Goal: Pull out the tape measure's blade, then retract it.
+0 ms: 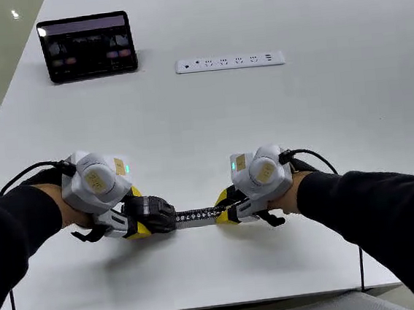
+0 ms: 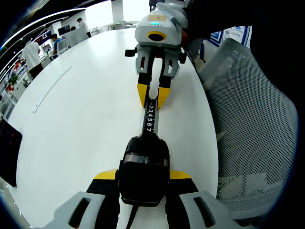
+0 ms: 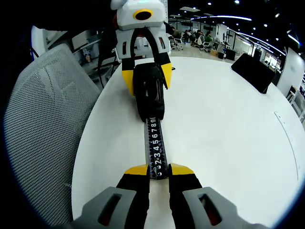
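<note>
The left gripper point(image 2: 143, 175) is clamped on the black tape measure point(image 2: 144, 164), one yellow-tipped jaw against each side of its case. The tape measure sits on the white worktop point(image 1: 211, 118) near the near edge, slightly left of centre in the head view. A short length of blade point(image 3: 154, 140) is drawn out to the right and lies flat along the worktop, with the printed numbers 2 to 9 readable in the right gripper view. The right gripper point(image 3: 153, 171) pinches the blade at its free end, jaws pressed together on it. The two grippers face each other, close together, with the bare stretch of blade between them. At the far left of the worktop a dark tablet point(image 1: 88, 46) stands propped up, and a white power strip point(image 1: 229, 62) lies to its right. A grey mesh chair point(image 2: 248, 143) stands just off the near edge.
</note>
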Tool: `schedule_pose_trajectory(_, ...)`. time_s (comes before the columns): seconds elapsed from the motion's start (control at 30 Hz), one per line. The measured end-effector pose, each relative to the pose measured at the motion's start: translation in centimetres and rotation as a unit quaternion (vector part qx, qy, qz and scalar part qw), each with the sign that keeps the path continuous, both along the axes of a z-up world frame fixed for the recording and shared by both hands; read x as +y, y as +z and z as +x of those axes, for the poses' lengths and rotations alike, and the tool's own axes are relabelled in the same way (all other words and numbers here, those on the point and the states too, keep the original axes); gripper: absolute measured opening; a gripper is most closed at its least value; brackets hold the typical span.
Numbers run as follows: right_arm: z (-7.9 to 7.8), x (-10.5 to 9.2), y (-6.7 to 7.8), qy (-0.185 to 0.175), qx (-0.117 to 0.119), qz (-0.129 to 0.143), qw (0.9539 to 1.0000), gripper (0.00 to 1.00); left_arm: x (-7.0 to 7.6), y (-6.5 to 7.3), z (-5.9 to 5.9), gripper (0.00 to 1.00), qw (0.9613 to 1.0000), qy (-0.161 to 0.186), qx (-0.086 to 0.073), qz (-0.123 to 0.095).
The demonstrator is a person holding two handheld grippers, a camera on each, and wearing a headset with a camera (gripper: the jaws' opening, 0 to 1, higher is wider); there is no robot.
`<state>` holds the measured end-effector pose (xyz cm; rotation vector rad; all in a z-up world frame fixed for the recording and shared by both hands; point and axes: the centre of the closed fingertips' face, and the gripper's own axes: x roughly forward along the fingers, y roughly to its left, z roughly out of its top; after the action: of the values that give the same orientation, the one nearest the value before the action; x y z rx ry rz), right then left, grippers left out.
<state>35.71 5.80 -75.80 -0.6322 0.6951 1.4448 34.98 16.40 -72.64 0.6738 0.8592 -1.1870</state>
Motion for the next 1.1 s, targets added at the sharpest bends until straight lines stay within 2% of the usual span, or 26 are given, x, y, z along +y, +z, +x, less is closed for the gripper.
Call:
schedule_pose_trajectory(0.57, -0.1, -1.8, 0.0, -0.016, 0.01, 0.0, 0.9998, 0.1, -0.1, 0.0, 0.0, 0.32, 1.0, 0.004, 0.002, -0.007)
schedule_pose_trajectory(1.1, 0.3, -3.6, 0.0, -0.021, 0.007, -0.006, 0.9997, 0.1, 0.0, 0.0, 0.1, 0.32, 0.9999, 0.008, 0.002, -0.009)
